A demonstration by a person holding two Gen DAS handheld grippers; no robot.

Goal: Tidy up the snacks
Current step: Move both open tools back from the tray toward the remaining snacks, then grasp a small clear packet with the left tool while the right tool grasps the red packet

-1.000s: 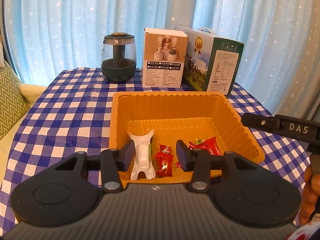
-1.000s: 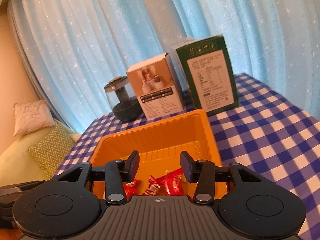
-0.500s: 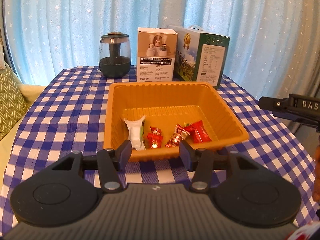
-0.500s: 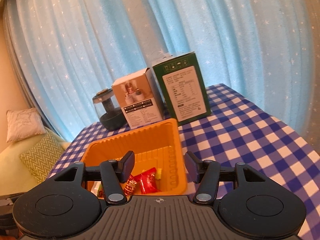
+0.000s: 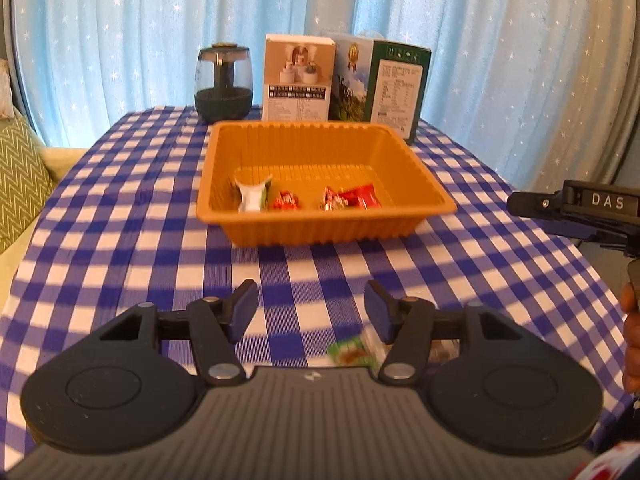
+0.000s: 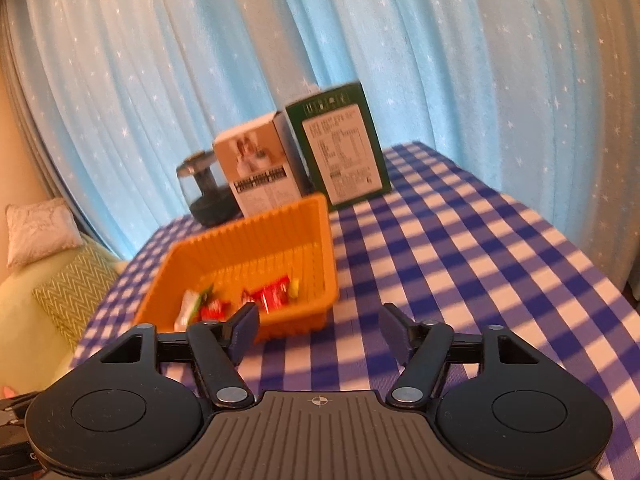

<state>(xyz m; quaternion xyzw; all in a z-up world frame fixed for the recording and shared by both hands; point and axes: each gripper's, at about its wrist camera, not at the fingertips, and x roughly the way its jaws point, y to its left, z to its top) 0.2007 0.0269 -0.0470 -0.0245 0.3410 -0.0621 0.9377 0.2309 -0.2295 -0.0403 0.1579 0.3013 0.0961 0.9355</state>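
Note:
An orange tray (image 5: 436,205) (image 6: 316,216) sits mid-table and holds a white packet (image 5: 251,196) (image 6: 187,307) and several red candies (image 5: 362,197) (image 6: 274,294). My left gripper (image 5: 311,307) hangs over bare checked cloth in front of the tray, its jaws opening with nothing between them. A green-and-white snack packet (image 5: 352,351) lies on the cloth under its right finger, partly hidden. My right gripper (image 6: 318,330) is near the tray's front right corner, jaws opening and empty; its body (image 5: 576,210) shows at the right edge of the left wrist view.
At the back of the blue checked table (image 5: 120,216) (image 6: 480,264) stand a dark glass jar (image 5: 223,78) (image 6: 204,192), a white box (image 5: 299,76) (image 6: 262,168) and a green box (image 5: 390,86) (image 6: 344,144). A green cushion (image 5: 18,176) (image 6: 72,292) lies to the left. Blue curtains hang behind.
Both grippers have drawn back from over the tray toward the table's front, and their jaws have spread wider. The tray now looks smaller and farther. A green-and-white packet has come into view under the left gripper.

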